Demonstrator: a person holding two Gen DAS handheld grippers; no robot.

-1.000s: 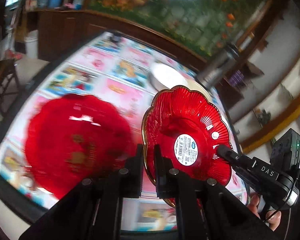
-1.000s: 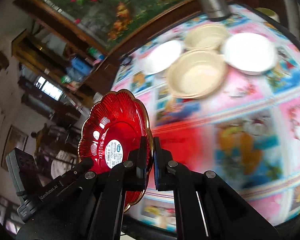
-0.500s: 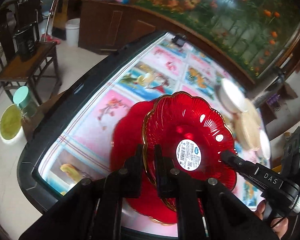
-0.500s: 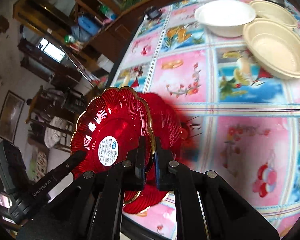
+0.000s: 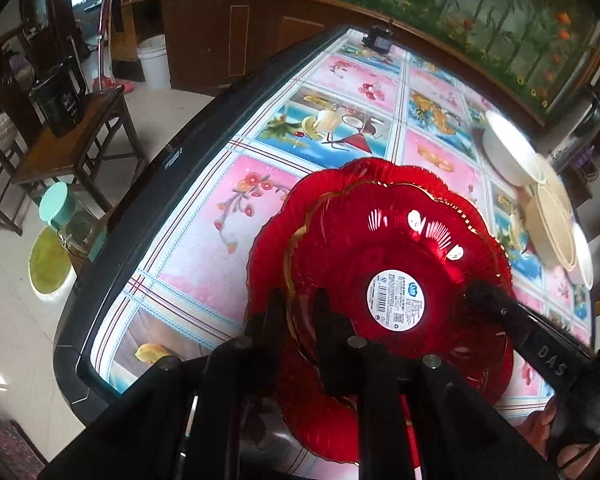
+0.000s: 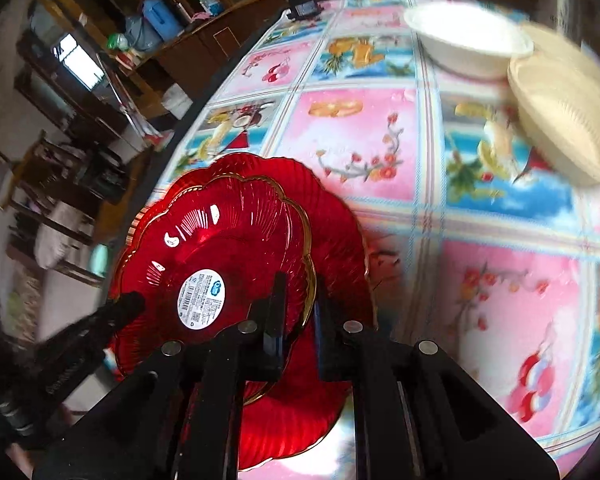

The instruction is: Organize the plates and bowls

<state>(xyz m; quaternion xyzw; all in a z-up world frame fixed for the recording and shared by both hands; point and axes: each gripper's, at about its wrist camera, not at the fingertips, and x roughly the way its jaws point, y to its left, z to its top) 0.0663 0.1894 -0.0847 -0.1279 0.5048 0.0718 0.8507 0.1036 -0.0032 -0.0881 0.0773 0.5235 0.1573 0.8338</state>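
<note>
Both your left hand-held gripper (image 5: 298, 312) and right hand-held gripper (image 6: 300, 304) are clamped on opposite rims of the gold-edged red plate (image 5: 396, 276), held just over the larger red plate (image 5: 268, 248) near the worktop (image 5: 204, 216) edge; releasing unevenly could tip it off-centre.

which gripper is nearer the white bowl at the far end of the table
Right, as far as the views show. Both the right gripper and the left gripper clamp the red plate's rim; the white bowl lies beyond the right-hand side.
</note>
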